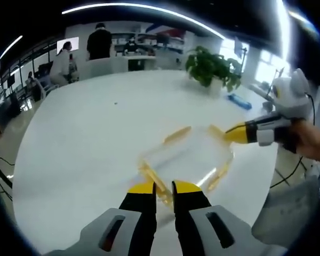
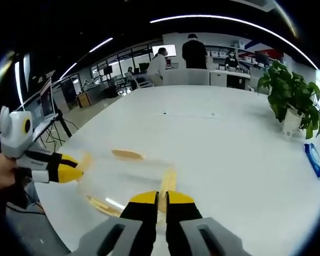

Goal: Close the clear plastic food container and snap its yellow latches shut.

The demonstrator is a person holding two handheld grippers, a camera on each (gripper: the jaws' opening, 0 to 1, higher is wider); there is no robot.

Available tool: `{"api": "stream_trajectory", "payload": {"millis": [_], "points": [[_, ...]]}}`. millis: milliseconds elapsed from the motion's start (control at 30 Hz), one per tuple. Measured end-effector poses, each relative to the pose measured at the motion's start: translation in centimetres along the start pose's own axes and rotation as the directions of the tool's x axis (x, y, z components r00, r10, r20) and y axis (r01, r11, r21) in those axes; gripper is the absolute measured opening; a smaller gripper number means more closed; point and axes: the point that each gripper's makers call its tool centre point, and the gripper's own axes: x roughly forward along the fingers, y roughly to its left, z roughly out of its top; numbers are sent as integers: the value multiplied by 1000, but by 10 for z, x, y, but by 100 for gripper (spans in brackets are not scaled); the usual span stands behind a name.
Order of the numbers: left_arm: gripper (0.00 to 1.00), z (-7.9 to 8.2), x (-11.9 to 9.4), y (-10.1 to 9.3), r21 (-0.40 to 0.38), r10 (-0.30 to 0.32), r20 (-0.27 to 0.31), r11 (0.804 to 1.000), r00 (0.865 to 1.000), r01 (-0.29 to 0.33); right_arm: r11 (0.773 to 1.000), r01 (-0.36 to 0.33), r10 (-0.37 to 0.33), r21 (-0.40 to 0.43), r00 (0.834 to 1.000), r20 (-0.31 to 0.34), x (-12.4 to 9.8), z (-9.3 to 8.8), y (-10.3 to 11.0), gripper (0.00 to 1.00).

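The clear plastic container lies on the white table, with its yellow latches sticking out from the sides. My left gripper is shut on the near latch. My right gripper comes in from the right, its tip at the far-right latch. In the right gripper view the container lies just ahead. My right gripper is shut with a latch running between its tips. My left gripper comes in from the left at another latch.
A potted plant and a blue flat object sit on the table's far side. People stand at a counter in the back. The table's edge runs close to the container.
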Motion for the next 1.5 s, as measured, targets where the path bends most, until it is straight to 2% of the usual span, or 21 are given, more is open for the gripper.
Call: {"api": "stream_trajectory", "payload": {"millis": [333,1133,1500], "points": [[8,-5,4,0,-12,-2,-12,1000,1000,1,1000,0,-1,9,1000,1,1,-1,-1,0],[7,-6,3,0,-49,4,1,999,1000,-4,1000,1,-1,30,1000,3,2,-2,0,1],[8,-6,2,1,-71,2,11,997,1000,-2,998,16,-16,53,1000,13,0,0,-6,0]]}}
